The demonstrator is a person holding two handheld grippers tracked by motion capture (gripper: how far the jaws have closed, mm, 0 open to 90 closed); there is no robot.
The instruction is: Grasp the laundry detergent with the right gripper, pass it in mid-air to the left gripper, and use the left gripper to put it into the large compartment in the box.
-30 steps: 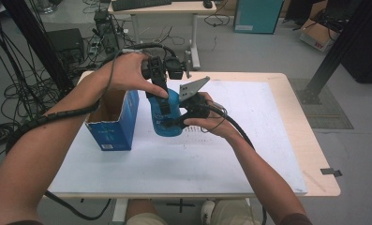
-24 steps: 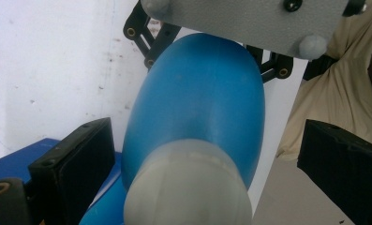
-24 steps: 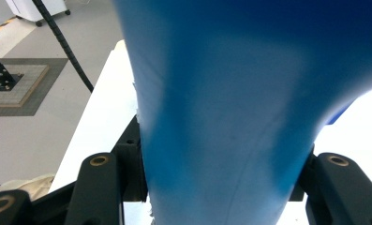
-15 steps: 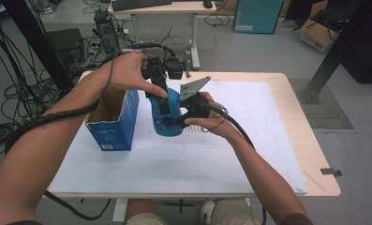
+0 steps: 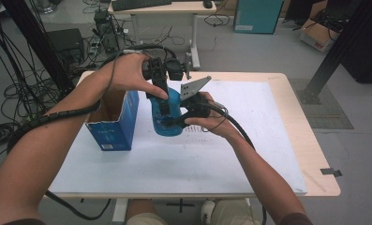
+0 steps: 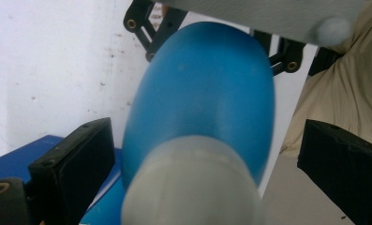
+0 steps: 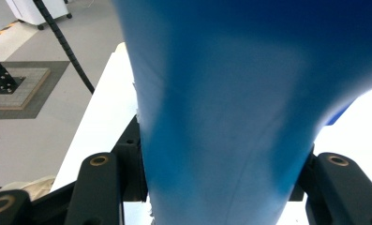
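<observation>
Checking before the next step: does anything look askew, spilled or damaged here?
Nothing stands out. The blue bottle is clamped by the right gripper, the left gripper stands open around its pale cap, the blue box stands upright, and nothing is spilled.

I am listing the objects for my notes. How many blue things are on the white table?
2: a blue bottle near the table's middle, between both grippers, and an open blue box to its left. Others could be hidden inside the box.
</observation>
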